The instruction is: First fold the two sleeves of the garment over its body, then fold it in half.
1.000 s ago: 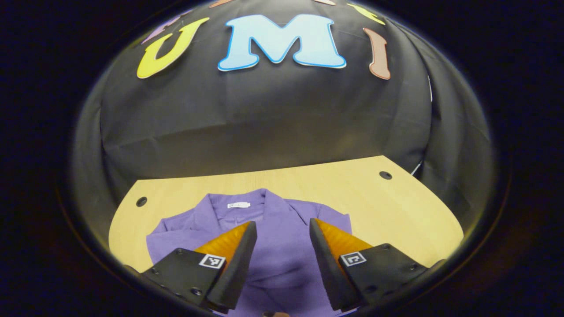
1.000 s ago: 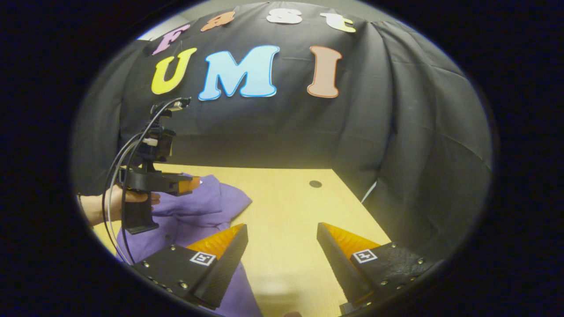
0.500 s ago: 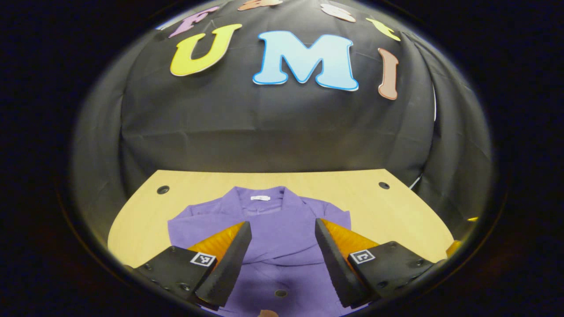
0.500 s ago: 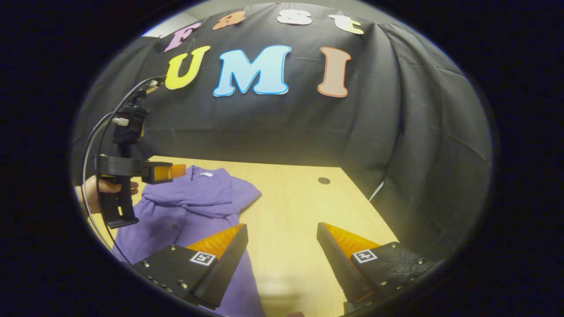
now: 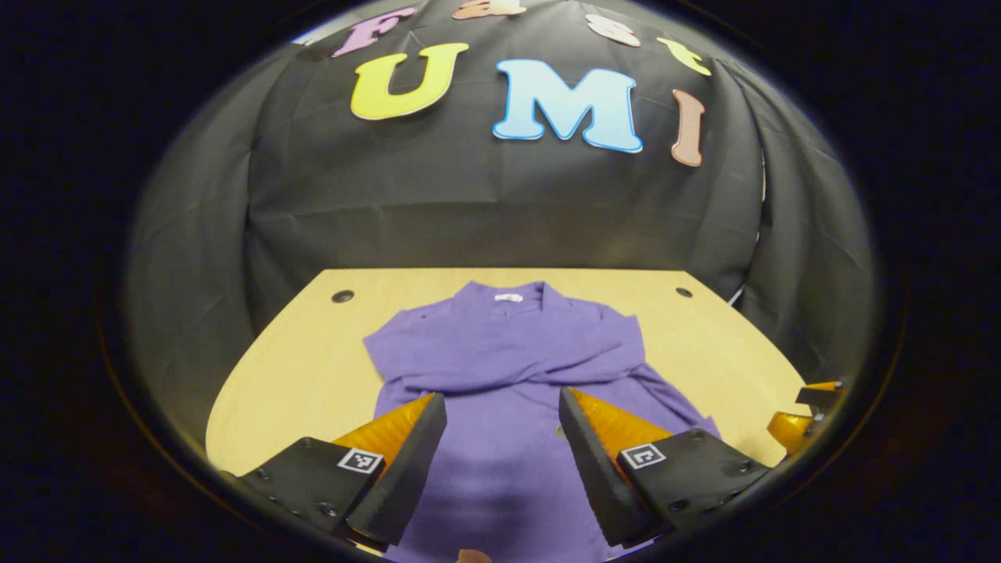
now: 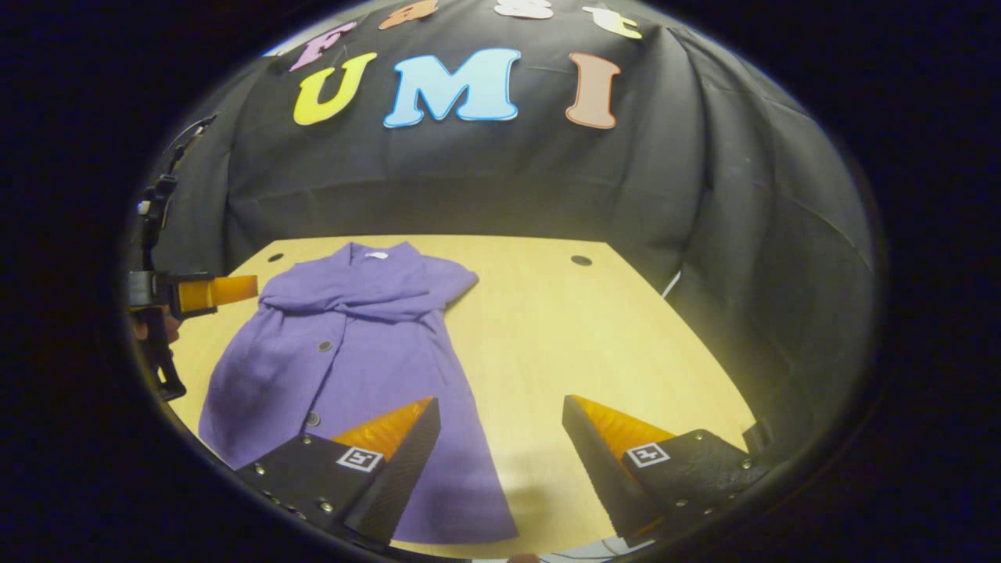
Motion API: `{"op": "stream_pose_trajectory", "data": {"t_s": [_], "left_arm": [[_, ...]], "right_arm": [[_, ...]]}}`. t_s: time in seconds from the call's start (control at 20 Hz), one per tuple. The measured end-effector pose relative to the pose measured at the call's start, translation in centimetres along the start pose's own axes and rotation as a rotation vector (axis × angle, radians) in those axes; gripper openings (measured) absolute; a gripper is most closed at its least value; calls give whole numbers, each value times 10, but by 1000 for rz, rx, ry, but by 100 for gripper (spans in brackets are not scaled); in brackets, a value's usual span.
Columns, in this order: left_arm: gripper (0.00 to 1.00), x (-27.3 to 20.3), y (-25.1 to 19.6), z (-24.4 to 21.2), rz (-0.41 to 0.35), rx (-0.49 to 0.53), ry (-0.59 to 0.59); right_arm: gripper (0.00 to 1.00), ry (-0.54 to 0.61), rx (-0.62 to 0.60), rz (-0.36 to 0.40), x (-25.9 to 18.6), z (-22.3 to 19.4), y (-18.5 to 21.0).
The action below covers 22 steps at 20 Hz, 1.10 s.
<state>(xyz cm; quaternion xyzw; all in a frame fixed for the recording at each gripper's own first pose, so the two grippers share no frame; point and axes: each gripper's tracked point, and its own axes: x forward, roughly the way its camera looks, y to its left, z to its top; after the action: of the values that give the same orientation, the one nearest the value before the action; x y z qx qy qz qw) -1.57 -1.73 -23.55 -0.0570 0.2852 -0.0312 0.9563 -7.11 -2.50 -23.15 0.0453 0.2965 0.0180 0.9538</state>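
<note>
A purple garment [image 5: 500, 352] is laid flat on the wooden table [image 5: 313, 367], its collar toward the black booth wall [image 5: 485, 203] and its hem toward the table's near edge. Both sleeves are seen folded across the chest, just below the collar, and buttons are visible down the garment's front in the right gripper view. The left gripper [image 5: 500, 461] is held above the garment's lower body with its jaws spread wide and nothing between them. The right gripper [image 6: 500, 461] is held just beside the garment's hem, over bare table, likewise wide apart and empty. A dark round hole [image 6: 581, 259] is set in the table beyond the garment's shoulder.
</note>
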Motion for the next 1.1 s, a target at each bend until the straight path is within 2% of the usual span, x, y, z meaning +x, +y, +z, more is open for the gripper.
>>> {"op": "stream_pose_trajectory", "data": {"t_s": [0.3, 0.7, 1.1], "left_arm": [[96, -55, 38, -76, 18, -16, 71], [96, -101, 86, -165, 70, -26, 164], [95, -121, 101, -216, 77, -71, 218]], "right_arm": [[97, 75, 35, -5, -4, -37, 8], [97, 194, 38, -9, -4, -99, 8], [97, 283, 108, 43, -4, -129, 31]]}}
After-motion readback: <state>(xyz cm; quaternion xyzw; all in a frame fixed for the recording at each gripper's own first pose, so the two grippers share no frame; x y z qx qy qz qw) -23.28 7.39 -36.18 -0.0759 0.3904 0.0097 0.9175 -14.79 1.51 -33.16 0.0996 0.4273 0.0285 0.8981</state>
